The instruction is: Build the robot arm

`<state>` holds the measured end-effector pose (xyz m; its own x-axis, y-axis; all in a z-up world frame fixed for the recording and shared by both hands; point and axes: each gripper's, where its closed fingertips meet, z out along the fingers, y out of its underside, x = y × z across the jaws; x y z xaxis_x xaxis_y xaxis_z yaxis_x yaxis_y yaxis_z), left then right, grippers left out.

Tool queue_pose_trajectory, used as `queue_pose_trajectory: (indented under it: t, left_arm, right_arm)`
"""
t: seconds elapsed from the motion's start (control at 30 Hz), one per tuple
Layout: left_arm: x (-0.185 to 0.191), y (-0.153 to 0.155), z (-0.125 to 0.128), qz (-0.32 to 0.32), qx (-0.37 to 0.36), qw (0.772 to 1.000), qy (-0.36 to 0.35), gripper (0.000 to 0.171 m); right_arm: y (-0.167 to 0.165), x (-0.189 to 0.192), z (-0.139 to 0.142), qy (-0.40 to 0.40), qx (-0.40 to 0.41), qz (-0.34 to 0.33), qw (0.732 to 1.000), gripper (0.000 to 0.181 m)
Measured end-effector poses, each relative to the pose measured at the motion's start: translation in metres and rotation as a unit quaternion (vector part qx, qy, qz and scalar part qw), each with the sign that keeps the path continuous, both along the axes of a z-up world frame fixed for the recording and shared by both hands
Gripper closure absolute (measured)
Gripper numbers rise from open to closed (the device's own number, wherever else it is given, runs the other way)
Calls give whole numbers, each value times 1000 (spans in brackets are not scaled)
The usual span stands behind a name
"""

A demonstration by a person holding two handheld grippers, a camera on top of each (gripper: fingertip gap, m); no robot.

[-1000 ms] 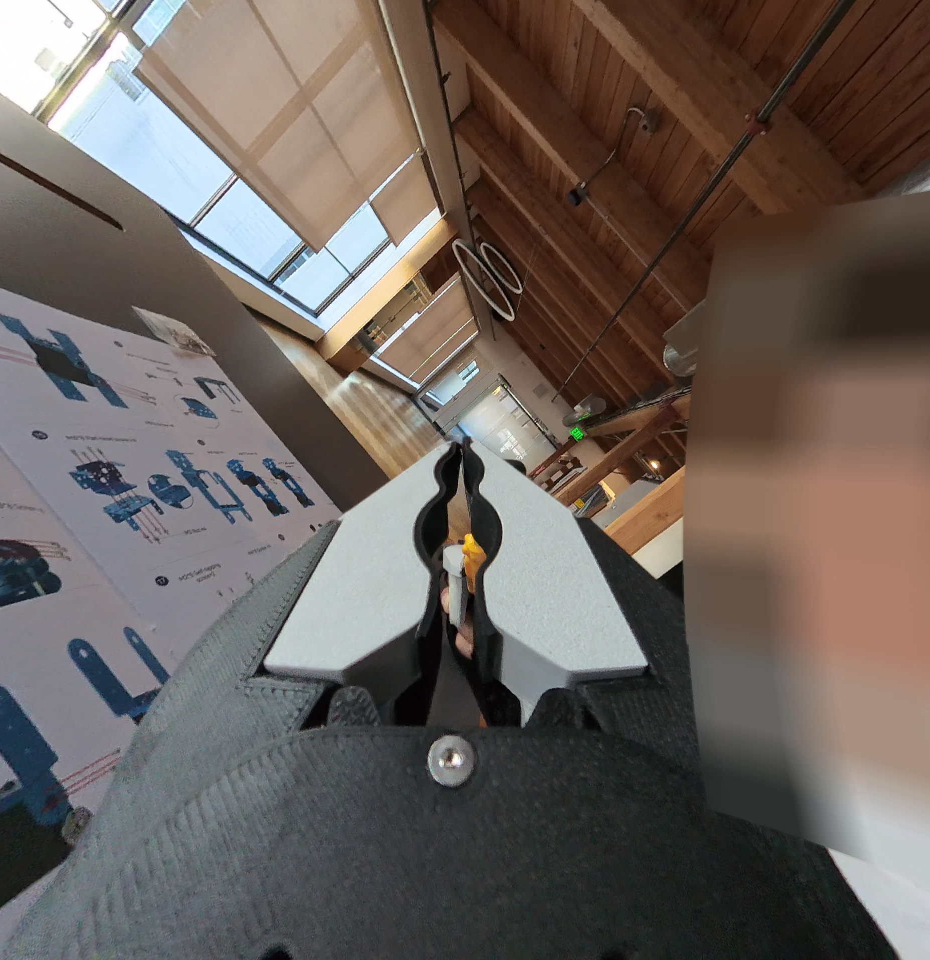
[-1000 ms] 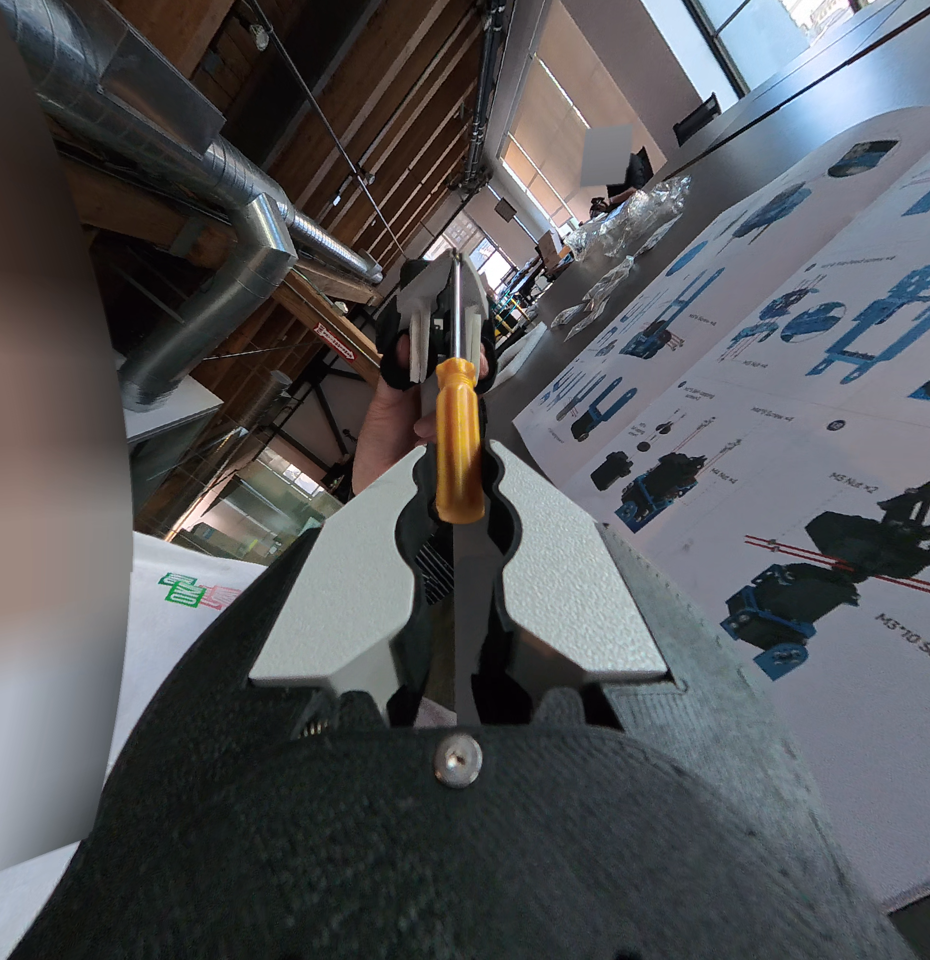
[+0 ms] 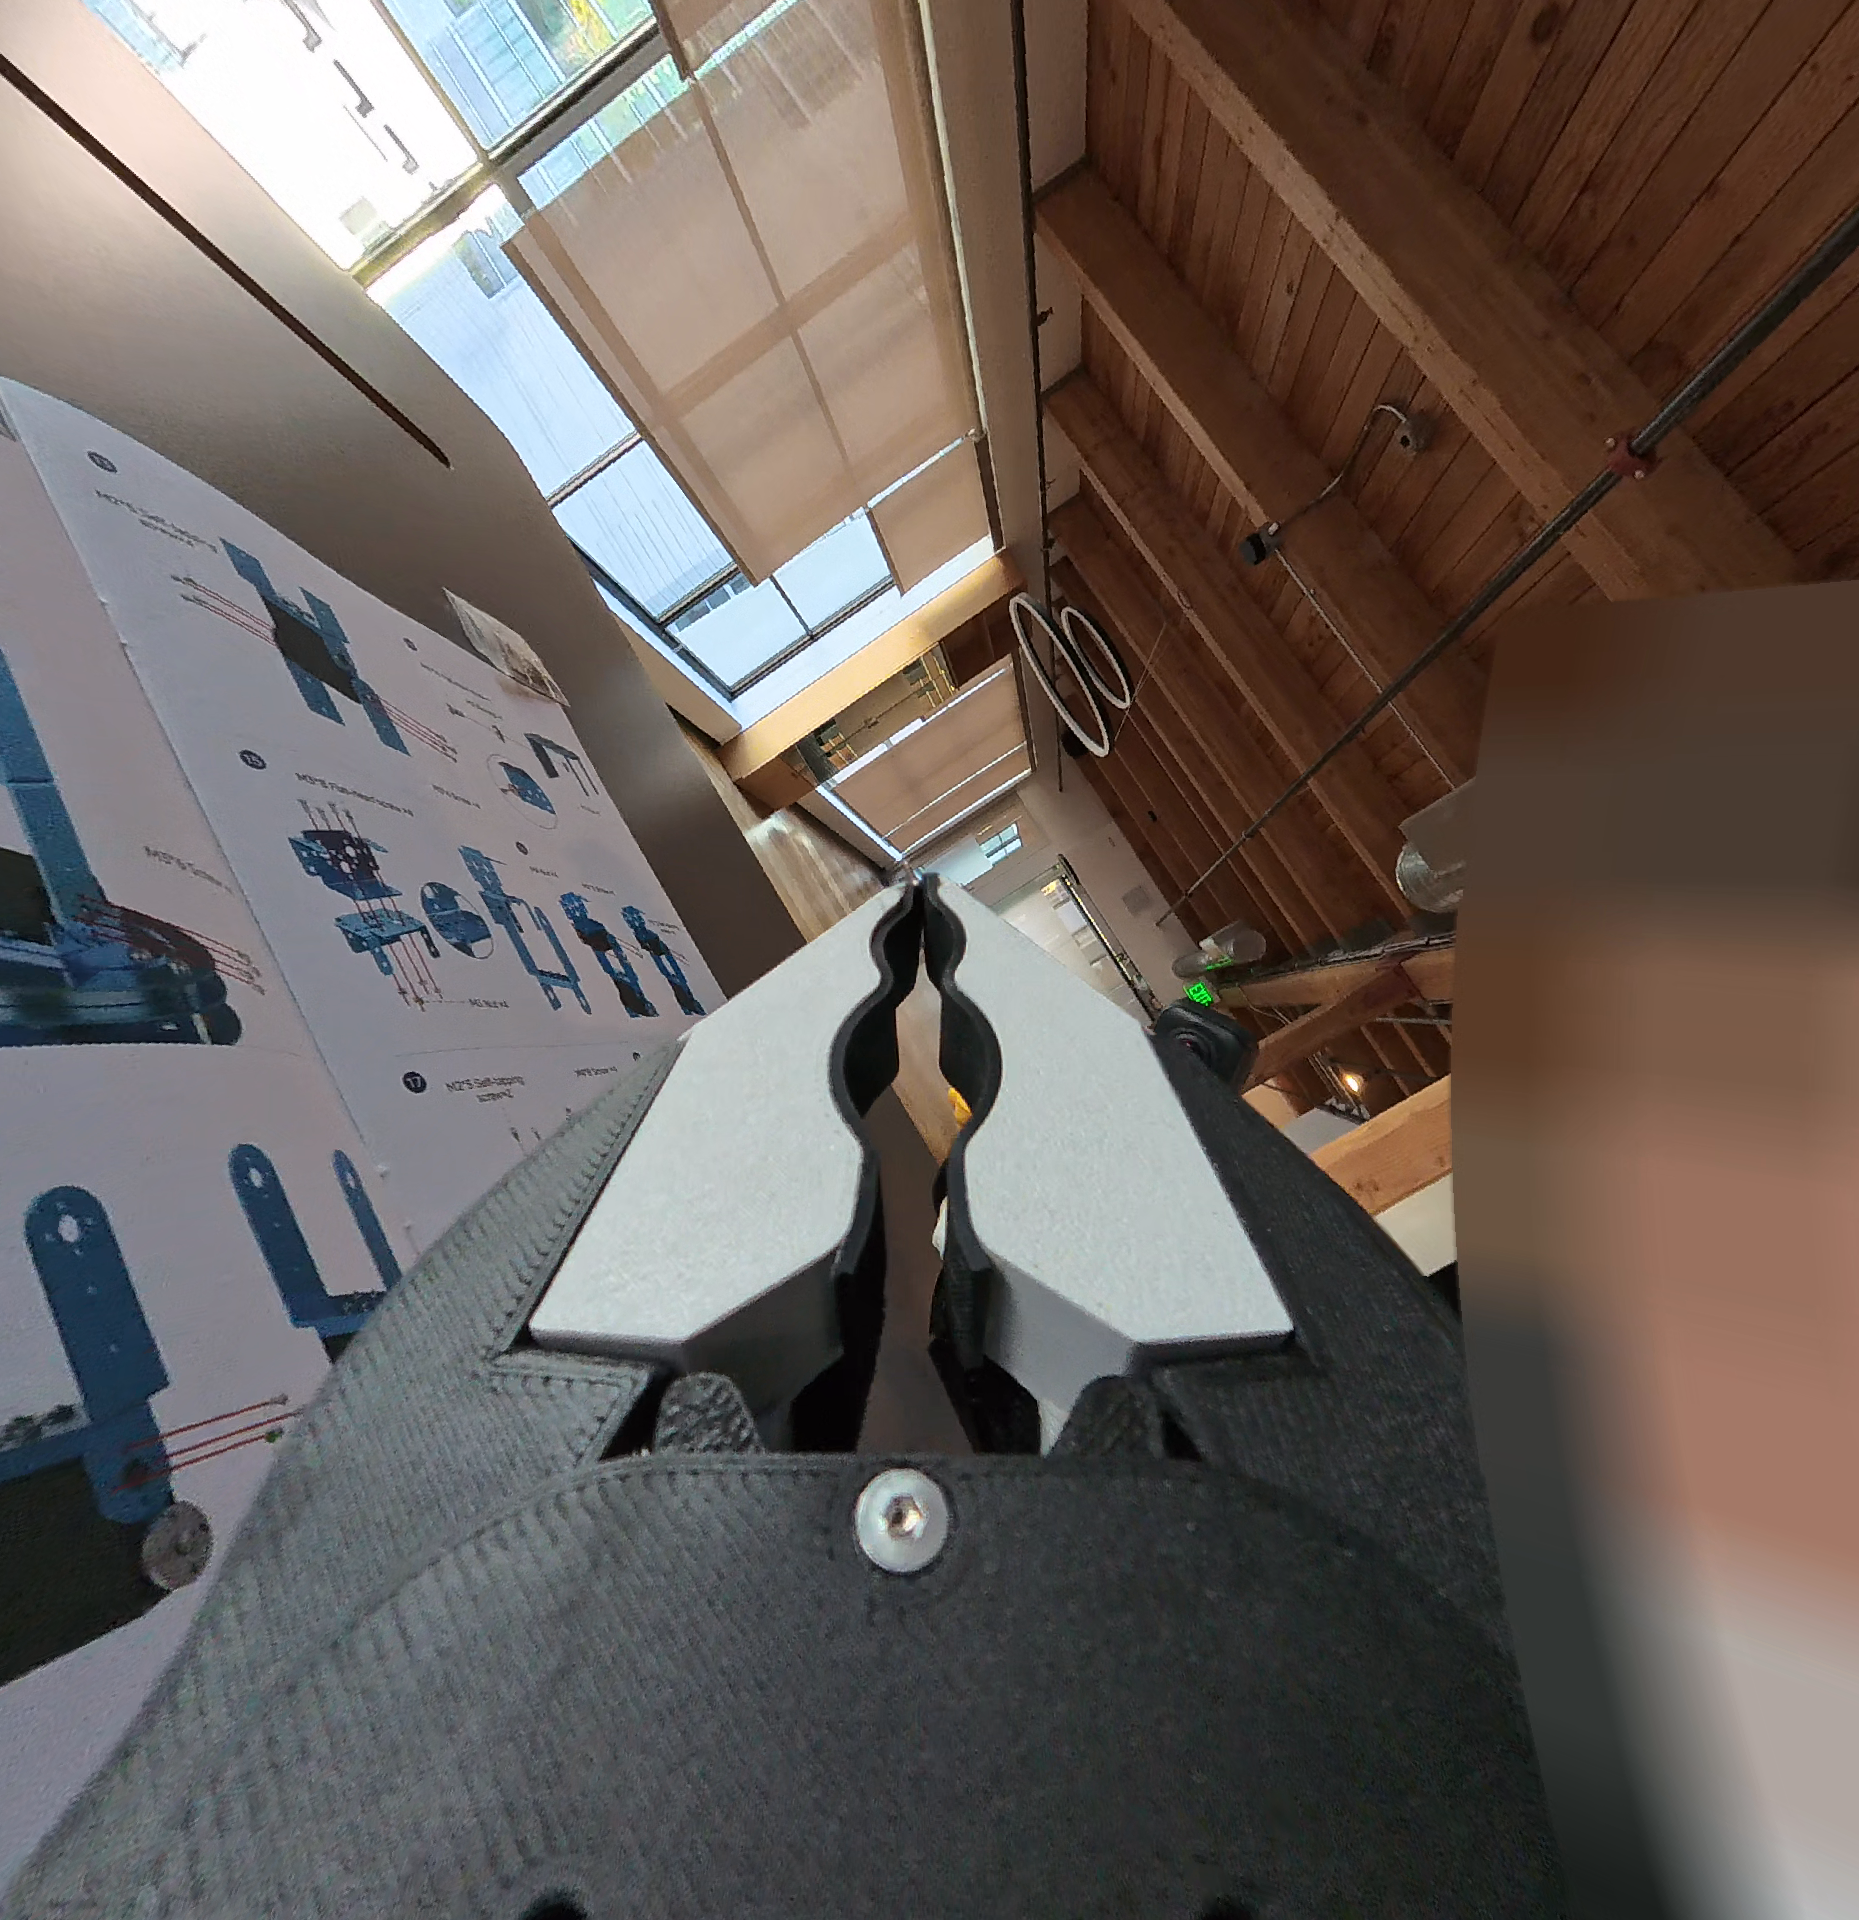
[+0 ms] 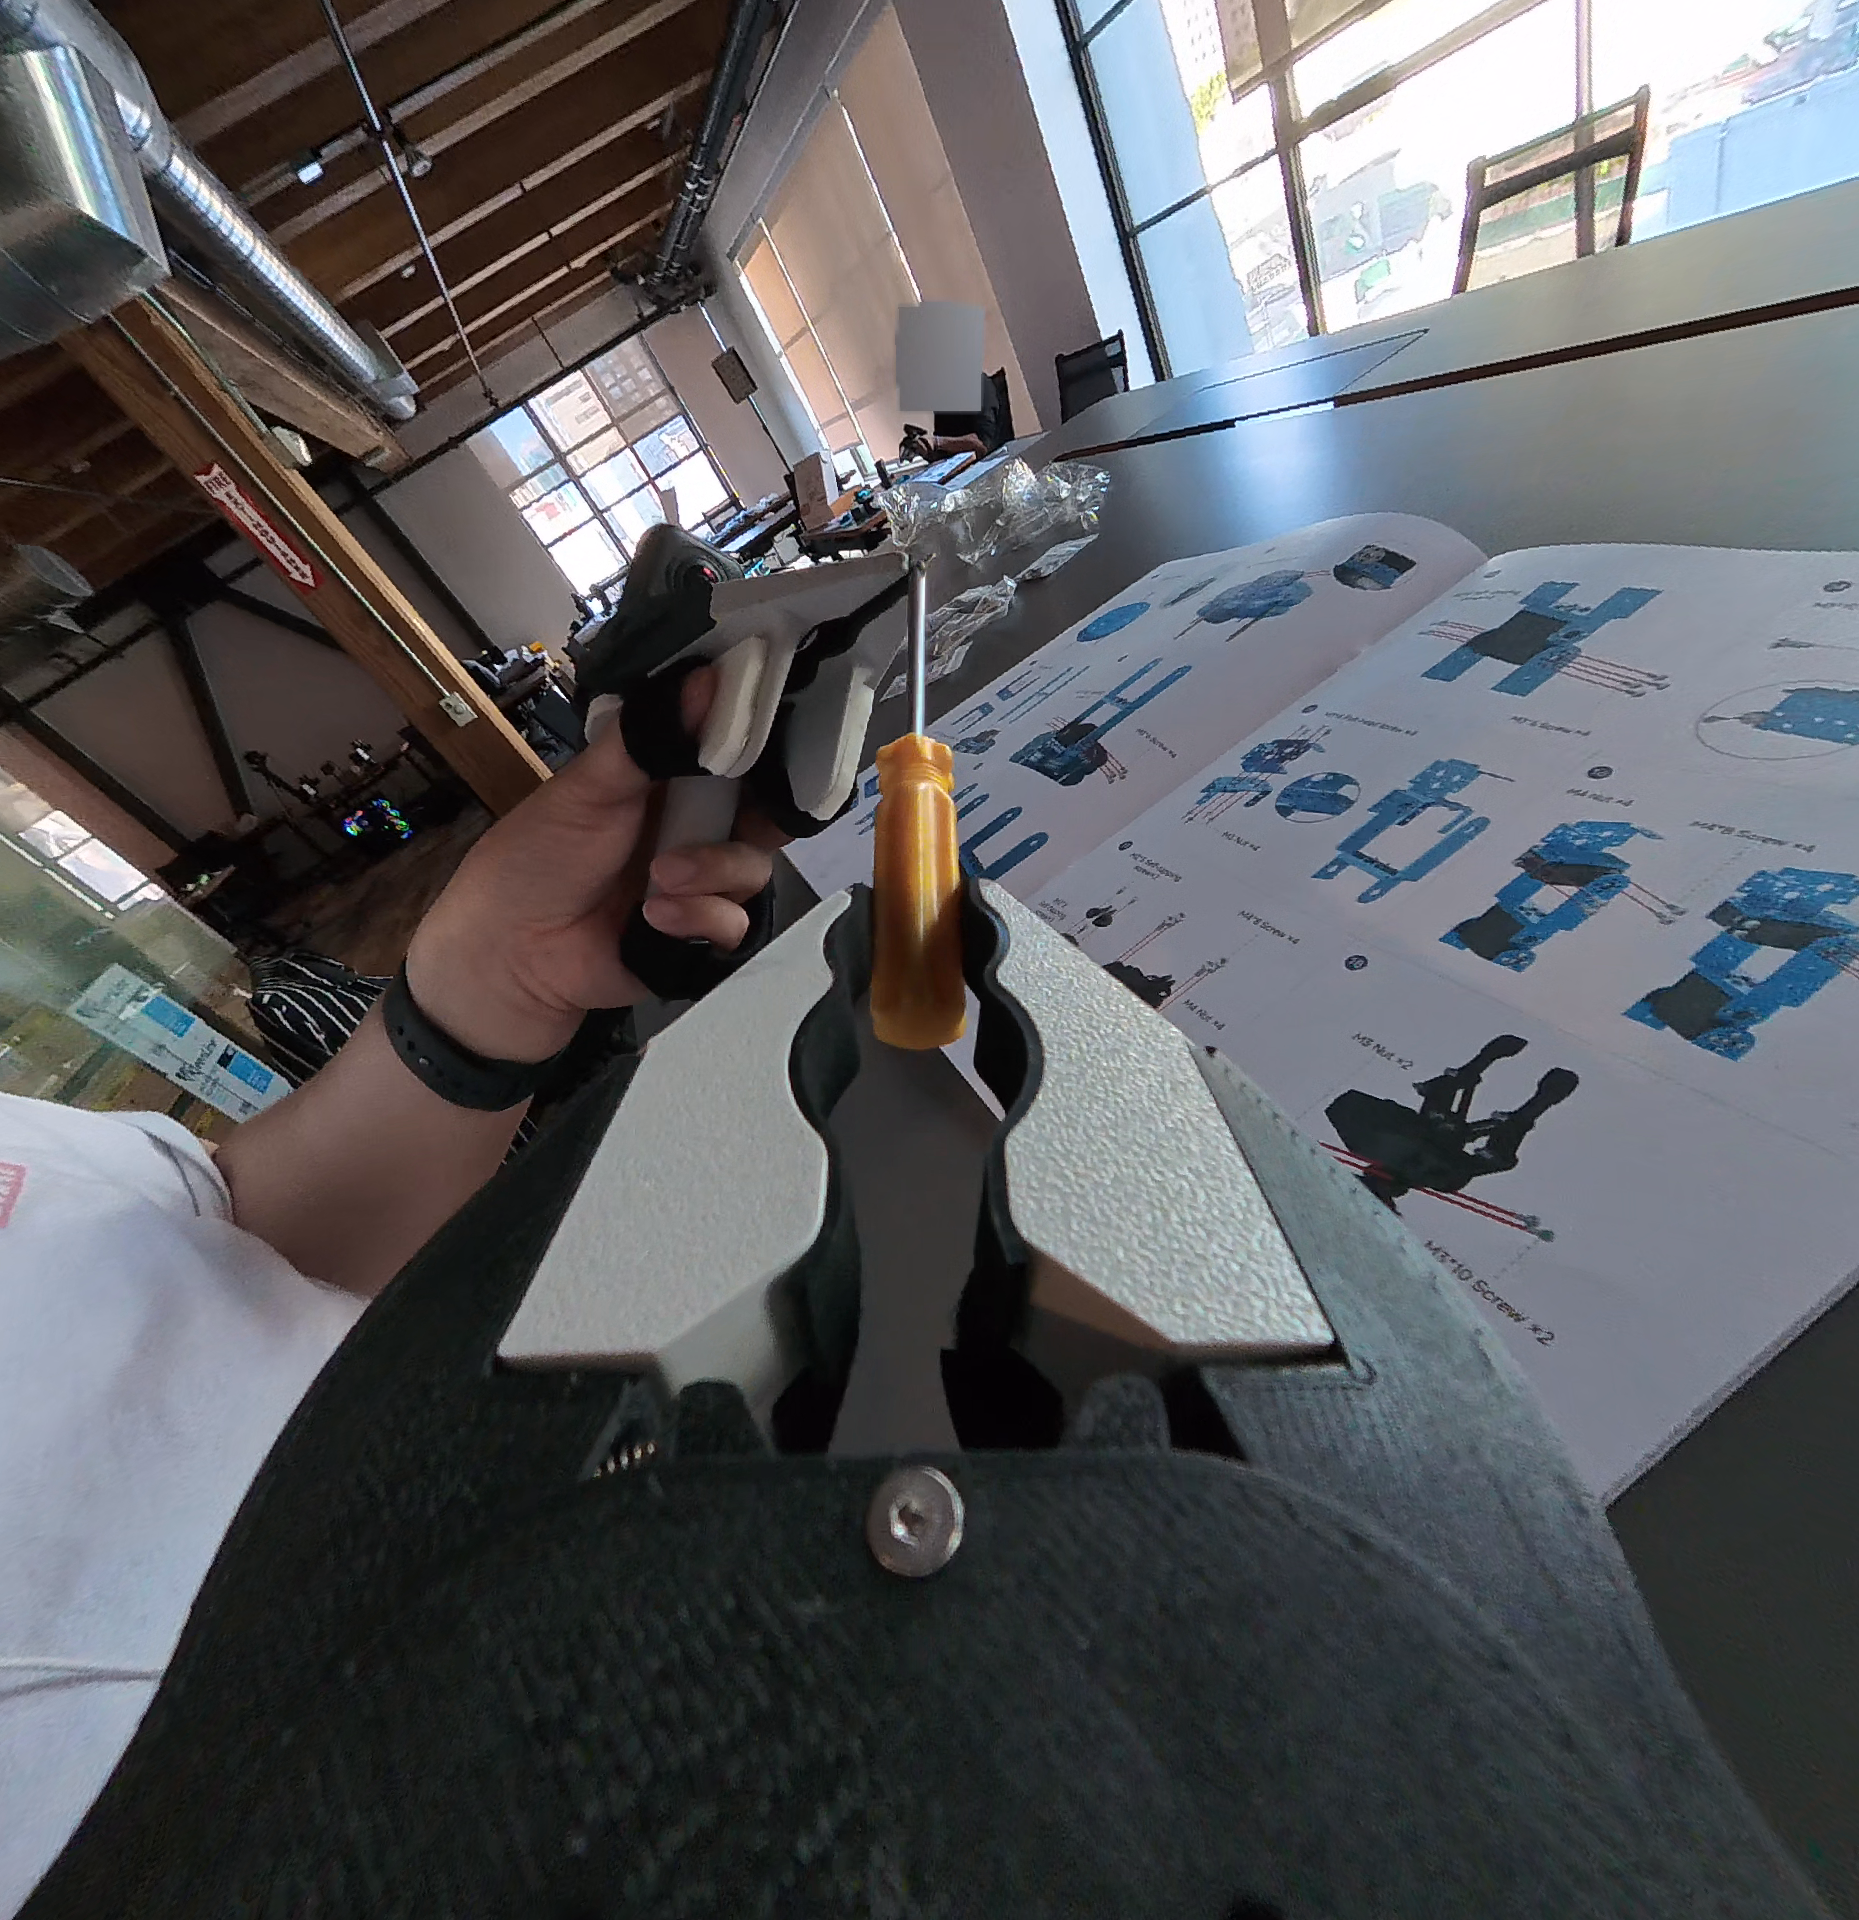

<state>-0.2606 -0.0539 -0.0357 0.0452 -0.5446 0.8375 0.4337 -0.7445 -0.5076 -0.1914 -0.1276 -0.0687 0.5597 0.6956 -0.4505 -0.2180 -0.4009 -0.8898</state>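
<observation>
Two grippers show in the right wrist view; the right gripper (image 4: 914,914) is in the foreground, the left gripper (image 4: 899,566) farther off, gripped by a hand (image 4: 551,914) with a black wristband (image 4: 457,1060). The right gripper's fingers (image 4: 717,1122) are clenched on the screwdriver (image 4: 914,883); its amber handle sits between the fingertips, butt end inside the forward notch of the black pads, blade end pointing away from the camera. The steel shaft (image 4: 917,665) runs up from the handle to the left gripper's tip; the shaft's end meets that tip, and whether it is pinched there cannot be told from this view.

In the left wrist view the left gripper (image 3: 923,883) points up toward a wooden ceiling (image 3: 1424,312); its fingers (image 3: 738,1143) meet at the tips, clenched, with the wavy pads apart behind them; a sliver of amber (image 3: 956,1101) shows through that gap, below the pads; nothing held at the tips can be made out.

An open manual (image 4: 1476,883) lies flat on the dark table (image 4: 1527,457), to the right of the right gripper and below the screwdriver; it bears blue and black part drawings with small captions and numbered steps. Crumpled clear bags (image 4: 998,499) lie on the table beyond the manual. A red-and-white sign (image 4: 255,525) hangs on a wooden post; a green lit sign (image 3: 1203,992) shows under the beams.
</observation>
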Motion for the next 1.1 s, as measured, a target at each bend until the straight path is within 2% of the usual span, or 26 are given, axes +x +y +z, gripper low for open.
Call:
queue_pose_trajectory:
  t: [0.27, 0.37, 0.43, 0.53, 0.77, 1.1]
  left_arm:
    - [-9, 4, -4, 15, 20, 999, 26, 171]
    - [-1, -5, -1, -37, 19, 999, 20, 154]
    - [5, -12, 2, -79, 8, 997, 3, 154]
    - [8, -16, 6, -101, -6, 995, -26, 155]
    - [5, -17, 5, -102, -13, 993, -50, 169]
    - [7, -16, 4, -93, -16, 994, -48, 171]
  right_arm:
    - [-5, 7, 2, -7, 10, 13, 1000, 166]
    - [-7, 9, 4, -8, 16, 21, 1000, 166]
    - [-10, 9, 4, 0, 11, 31, 999, 166]
    - [-12, 8, 4, 8, 9, 40, 999, 166]
    - [-13, 10, 6, 15, 10, 37, 999, 166]
    - [-14, 10, 6, 35, 1, 39, 999, 166]
